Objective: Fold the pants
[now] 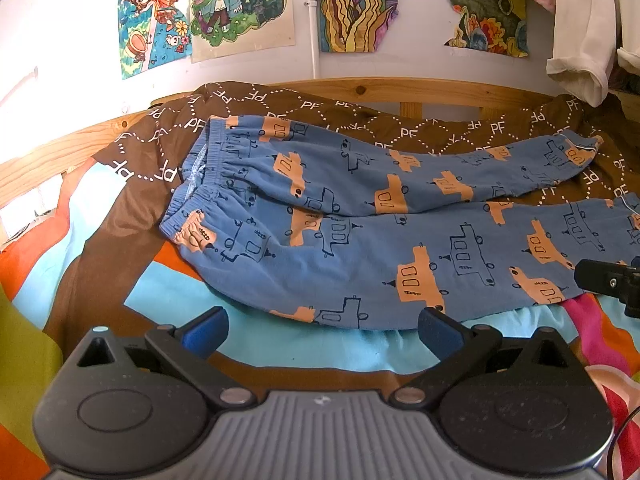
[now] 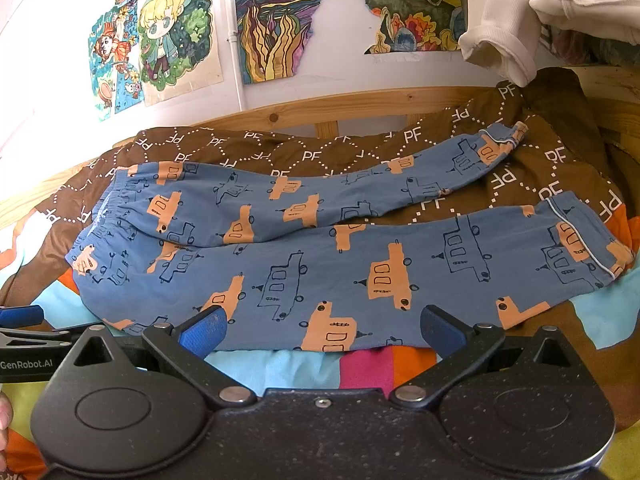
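Blue pants [image 1: 360,232] printed with orange and outlined cars lie spread flat on the bed, waistband at the left, both legs running right and splayed apart. The right wrist view shows the same pants [image 2: 320,248], with the cuffs at the far right. My left gripper [image 1: 322,332] hovers open just short of the near leg's lower edge, nothing between its blue pads. Over the near leg's front edge, my right gripper [image 2: 322,330] is open too, and empty. Its black body [image 1: 612,280] shows at the right edge of the left wrist view.
A brown quilt with white "PF" lettering [image 1: 320,108] lies under the far leg. The multicoloured bedsheet [image 1: 280,340] covers the front. A wooden bed rail [image 1: 400,92] runs along the wall with drawings [image 1: 240,4]. White clothing [image 2: 500,32] hangs at upper right.
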Tool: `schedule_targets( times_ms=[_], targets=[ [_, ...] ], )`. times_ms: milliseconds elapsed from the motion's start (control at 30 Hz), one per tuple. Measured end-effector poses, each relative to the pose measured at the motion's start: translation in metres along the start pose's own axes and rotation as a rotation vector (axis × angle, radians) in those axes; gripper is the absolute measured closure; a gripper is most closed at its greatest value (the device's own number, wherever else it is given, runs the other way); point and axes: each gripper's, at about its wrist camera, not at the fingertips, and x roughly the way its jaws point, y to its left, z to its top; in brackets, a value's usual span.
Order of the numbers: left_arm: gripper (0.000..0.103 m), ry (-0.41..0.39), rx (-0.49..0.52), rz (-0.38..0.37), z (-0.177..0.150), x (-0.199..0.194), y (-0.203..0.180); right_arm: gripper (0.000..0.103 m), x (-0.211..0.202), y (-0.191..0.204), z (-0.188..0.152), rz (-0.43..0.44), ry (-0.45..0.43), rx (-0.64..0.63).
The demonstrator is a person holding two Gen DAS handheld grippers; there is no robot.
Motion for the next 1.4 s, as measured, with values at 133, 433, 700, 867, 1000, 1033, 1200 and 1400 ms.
schedule_targets(
  times_ms=[133,433,700,867,1000,1033,1200,1400],
  targets=[
    [0.000,0.003,-0.001,-0.001,-0.004,0.001,0.002,0.001,-0.002,0.002,0.000,-0.029,-0.016,-0.019],
    [0.000,0.021,-0.007,0.016,-0.004,0.004,0.006,0.001,-0.001,0.003,-0.001,-0.049,-0.014,-0.044],
    [0.000,0.038,-0.011,0.031,-0.002,0.007,0.007,0.001,0.000,0.009,-0.002,-0.045,-0.018,-0.068],
    [0.000,0.049,-0.006,0.029,-0.002,0.009,0.006,0.001,-0.001,0.011,-0.003,-0.040,-0.023,-0.089],
    [0.000,0.049,0.046,0.049,-0.002,0.010,0.000,0.001,-0.003,0.016,-0.005,-0.049,-0.048,-0.136],
    [0.000,0.045,0.058,0.053,-0.001,0.010,-0.001,0.001,-0.003,0.017,-0.005,-0.052,-0.051,-0.145],
    [0.000,0.051,0.063,0.052,0.006,0.016,0.001,0.001,0.001,0.019,-0.007,-0.051,-0.038,-0.165],
    [0.000,0.057,0.052,0.035,0.024,0.034,0.012,0.001,0.009,0.010,0.005,-0.046,-0.018,-0.160]
  ],
)
